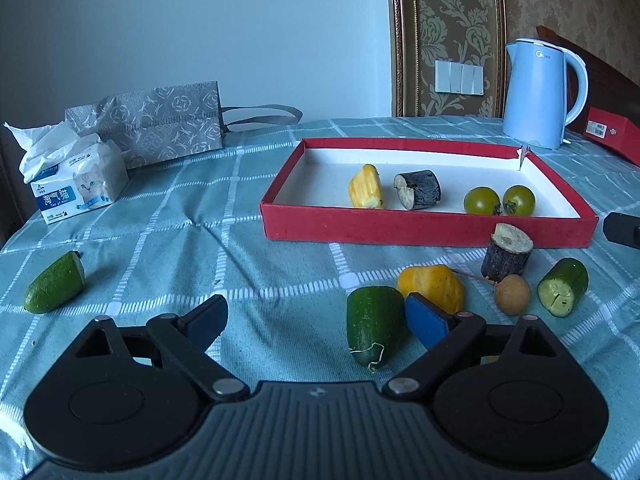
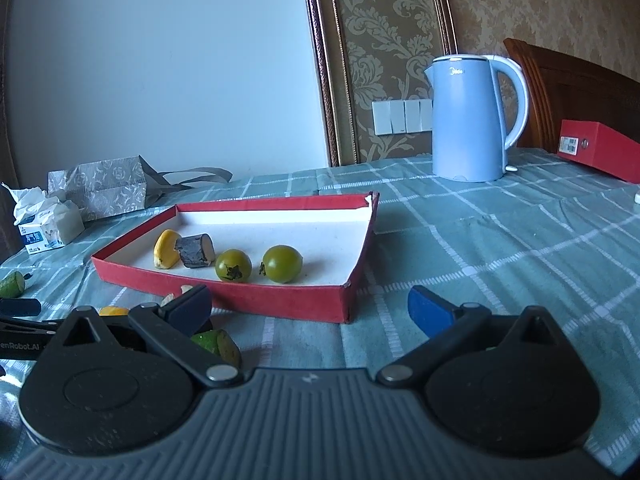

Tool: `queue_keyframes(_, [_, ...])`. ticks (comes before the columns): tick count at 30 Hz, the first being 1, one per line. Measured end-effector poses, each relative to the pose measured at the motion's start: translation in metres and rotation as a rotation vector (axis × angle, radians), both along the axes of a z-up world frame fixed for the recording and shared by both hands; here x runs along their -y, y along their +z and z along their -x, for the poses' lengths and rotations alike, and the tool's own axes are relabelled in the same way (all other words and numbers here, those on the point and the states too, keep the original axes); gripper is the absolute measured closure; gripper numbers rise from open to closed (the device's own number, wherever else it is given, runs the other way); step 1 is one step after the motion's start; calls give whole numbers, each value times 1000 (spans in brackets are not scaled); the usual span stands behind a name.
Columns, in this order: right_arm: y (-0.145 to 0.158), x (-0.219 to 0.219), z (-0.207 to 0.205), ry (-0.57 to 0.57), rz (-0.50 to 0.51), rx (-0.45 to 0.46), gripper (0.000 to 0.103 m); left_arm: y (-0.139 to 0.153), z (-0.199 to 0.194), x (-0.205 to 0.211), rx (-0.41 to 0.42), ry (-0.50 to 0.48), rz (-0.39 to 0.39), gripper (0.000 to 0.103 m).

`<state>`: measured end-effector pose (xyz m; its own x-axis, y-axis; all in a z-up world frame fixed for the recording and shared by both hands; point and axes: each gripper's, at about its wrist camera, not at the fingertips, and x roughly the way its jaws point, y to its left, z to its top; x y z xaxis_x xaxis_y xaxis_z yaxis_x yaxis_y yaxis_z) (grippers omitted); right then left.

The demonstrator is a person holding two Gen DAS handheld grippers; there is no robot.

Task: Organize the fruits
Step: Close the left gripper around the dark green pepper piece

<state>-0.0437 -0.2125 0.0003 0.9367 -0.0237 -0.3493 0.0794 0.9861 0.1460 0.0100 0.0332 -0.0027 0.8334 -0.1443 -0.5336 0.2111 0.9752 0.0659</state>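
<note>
Wall, 11 o'clock: plain pale wall (image 2: 160, 60).
Wall, 1 o'clock: gold damask wallpaper (image 2: 400, 20), framed by moulding (image 2: 320, 60).
Fittings: switch panel (image 2: 402, 116).
Furniture: wooden headboard (image 2: 580, 96), 2 o'clock.
Surface: checked teal tablecloth (image 2: 500, 240).

Cucumber piece (image 2: 216, 343) half behind left pad of right tongs (image 2: 308, 312); red box (image 1: 616, 136) edge-cropped.

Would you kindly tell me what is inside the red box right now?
The red box holds a yellow piece, a dark cut piece and two green tomatoes. Its near wall hides a strip of the floor.
</note>
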Motion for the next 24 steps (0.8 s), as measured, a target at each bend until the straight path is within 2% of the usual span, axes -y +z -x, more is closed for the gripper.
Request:
queue_keyframes(5, [0,0,0,-2,-1,-3,0,0,1,1,2,-2,-8,8])
queue_keyframes(11, [-1,0,-1,2,-5,-12,0,1,3,2,6,-28,0,21])
queue_keyframes(14, [-2,0,-5,25,-17,-42,0,1,4,4,7,-49,3,32])
queue_keyframes(16, [-3,-1,-6,28,-16,-57,0,2,5,4,-2,-72,18,48])
queue_keyframes(19, [-3,0,-6,22,-22,-55,0,2,7,6,-6,-99,27,61])
queue_keyframes(24, [-4,1,-6,34,-30,-56,0,2,9,9,-6,-120,24,71])
